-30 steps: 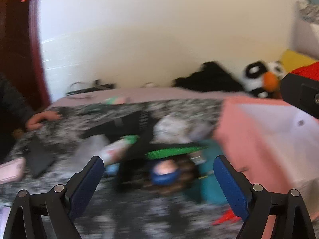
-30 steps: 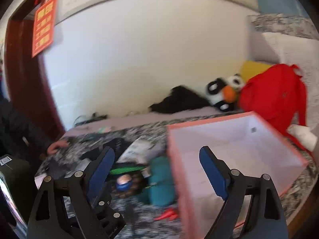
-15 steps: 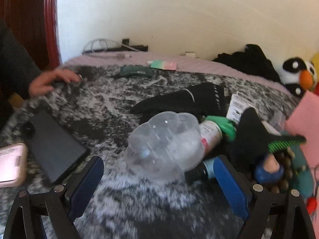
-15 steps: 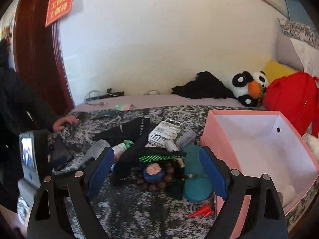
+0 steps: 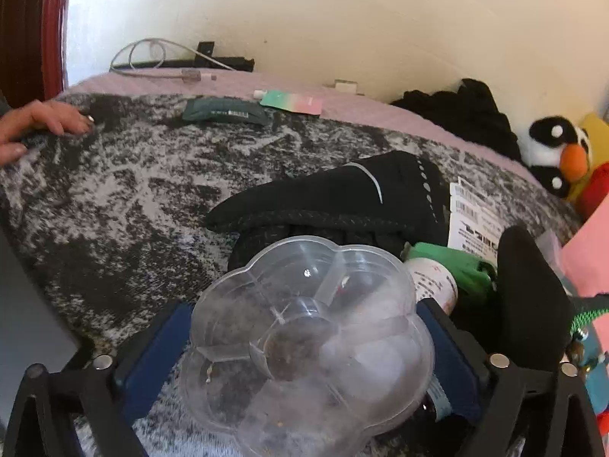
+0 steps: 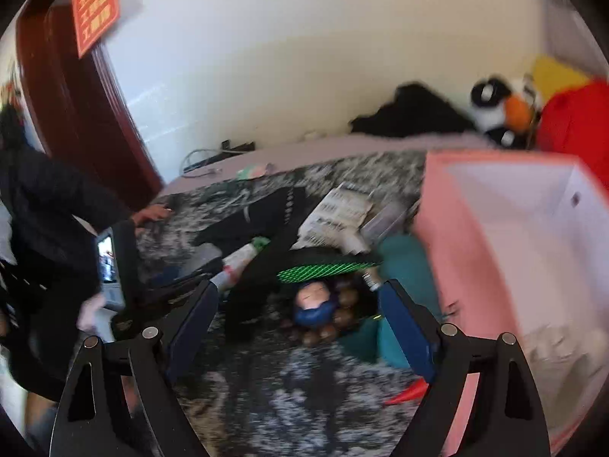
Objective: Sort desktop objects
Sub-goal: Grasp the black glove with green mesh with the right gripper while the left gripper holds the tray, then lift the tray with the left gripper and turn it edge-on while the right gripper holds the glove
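A grey-and-black mottled blanket [image 5: 125,205] covers the bed that carries everything. At its far left edge a person's bare hand [image 5: 36,123] rests on the fabric. Toward the far edge lie a dark green packet [image 5: 224,111] with pale print too small to read and, just beside it on the right, a mint-and-pink sachet [image 5: 291,101].

The left hand-held gripper [image 5: 304,346] has its blue pads set wide on either side of a clear, flower-shaped plastic tray [image 5: 308,346]; whether the pads actually press the tray cannot be told. Behind the tray lies a black glove [image 5: 342,194] with a grey curved stripe and a row of dots. To the right sits a white bottle with a green cap [image 5: 437,278]; its label is unreadable. A white barcode tag [image 5: 474,217] lies past it, its print blurred.

The right hand-held gripper [image 6: 297,320] hangs spread open and empty above a small blue-clad doll [image 6: 314,302] ringed by brown beads [image 6: 342,314], under a green mesh strip [image 6: 323,268]. A teal pouch [image 6: 399,266] touches the pink box [image 6: 456,259] at the right edge. On the door frame a red sign [image 6: 95,3] bears yellow characters, blurred.
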Motion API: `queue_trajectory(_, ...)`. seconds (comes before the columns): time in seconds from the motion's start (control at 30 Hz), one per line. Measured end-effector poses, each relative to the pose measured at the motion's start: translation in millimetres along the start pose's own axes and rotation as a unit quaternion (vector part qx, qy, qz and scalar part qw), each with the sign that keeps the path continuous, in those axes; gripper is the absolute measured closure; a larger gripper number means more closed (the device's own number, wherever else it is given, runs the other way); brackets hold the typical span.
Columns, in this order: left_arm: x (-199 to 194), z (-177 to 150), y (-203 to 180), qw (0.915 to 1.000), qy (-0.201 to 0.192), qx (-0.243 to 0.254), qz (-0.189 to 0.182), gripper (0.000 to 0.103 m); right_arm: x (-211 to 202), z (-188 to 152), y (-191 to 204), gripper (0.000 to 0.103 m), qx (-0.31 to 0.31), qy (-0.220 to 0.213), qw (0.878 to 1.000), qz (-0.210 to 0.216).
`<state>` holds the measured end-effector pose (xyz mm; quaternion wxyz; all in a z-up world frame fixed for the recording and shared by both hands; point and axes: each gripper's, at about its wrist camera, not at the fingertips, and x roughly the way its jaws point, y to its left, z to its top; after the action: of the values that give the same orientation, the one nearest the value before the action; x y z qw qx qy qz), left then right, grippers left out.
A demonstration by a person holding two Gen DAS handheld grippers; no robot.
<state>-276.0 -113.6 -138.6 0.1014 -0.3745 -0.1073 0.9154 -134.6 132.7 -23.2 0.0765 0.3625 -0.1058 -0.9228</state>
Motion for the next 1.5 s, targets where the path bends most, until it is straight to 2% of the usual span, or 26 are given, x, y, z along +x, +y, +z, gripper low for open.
queue_trajectory(0.23,-2,-5,0,0.9997,-0.023,-0.002,0.000,0.009,55,9,11,0.019,0.037,0.054,0.993,0.100)
queue_trajectory(0.33,-4,-5,7,0.9993,-0.031,-0.019,-0.013,0.009,86,13,22,0.026,0.052,0.083,0.989,0.112)
queue_trajectory(0.43,-4,-6,8,0.9992,-0.031,-0.023,-0.015,0.009,117,13,29,0.039,0.069,0.121,0.983,0.121)
queue_trajectory(0.5,-3,-6,7,0.9993,-0.031,-0.018,-0.006,0.010,127,12,25,0.039,0.092,0.125,0.981,0.119)
queue_trajectory(0.53,-4,-6,6,0.9993,-0.033,-0.017,-0.006,0.010,129,12,22,0.042,0.099,0.131,0.980,0.110)
queue_trajectory(0.57,-4,-6,7,0.9992,-0.034,-0.019,-0.008,0.010,132,12,20,0.051,0.105,0.137,0.980,0.100)
queue_trajectory(0.6,-4,-6,9,0.9991,-0.034,-0.024,-0.012,0.010,131,11,19,0.052,0.107,0.141,0.980,0.093)
queue_trajectory(0.7,-4,-6,9,0.9990,-0.034,-0.024,-0.013,0.009,129,6,18,0.052,0.110,0.150,0.980,0.064)
queue_trajectory(0.83,-3,-6,2,0.9994,-0.034,-0.008,0.004,0.010,136,4,26,0.052,0.099,0.156,0.982,0.028)
queue_trajectory(0.93,-3,-7,7,0.9992,-0.034,-0.020,-0.001,0.010,156,0,33,0.047,0.086,0.169,0.982,-0.001)
queue_trajectory(0.97,-3,-6,10,0.9991,-0.033,-0.026,-0.002,0.010,160,0,31,0.049,0.091,0.165,0.982,0.002)
queue_trajectory(1.03,-4,-7,10,0.9989,-0.038,-0.027,-0.004,0.010,166,-1,26,0.060,0.098,0.159,0.982,0.007)
queue_trajectory(1.07,-4,-7,9,0.9990,-0.040,-0.022,-0.002,0.011,165,0,27,0.080,0.086,0.152,0.985,0.002)
queue_trajectory(1.1,-4,-7,6,0.9991,-0.040,-0.015,0.002,0.013,165,0,29,0.087,0.075,0.146,0.986,-0.004)
queue_trajectory(1.17,-5,-7,-1,0.9991,-0.042,0.001,0.008,0.021,157,1,36,0.093,0.039,0.130,0.991,-0.021)
queue_trajectory(1.3,-11,-10,-19,0.9969,-0.059,0.046,0.024,0.042,140,-1,57,0.094,-0.040,0.095,0.992,-0.074)
queue_trajectory(1.4,-14,-12,-30,0.9941,-0.066,0.075,0.041,0.050,119,2,65,0.094,-0.063,0.063,0.992,-0.091)
queue_trajectory(1.5,-19,-9,-27,0.9947,-0.069,0.068,0.033,0.054,100,10,65,0.094,-0.064,0.037,0.993,-0.094)
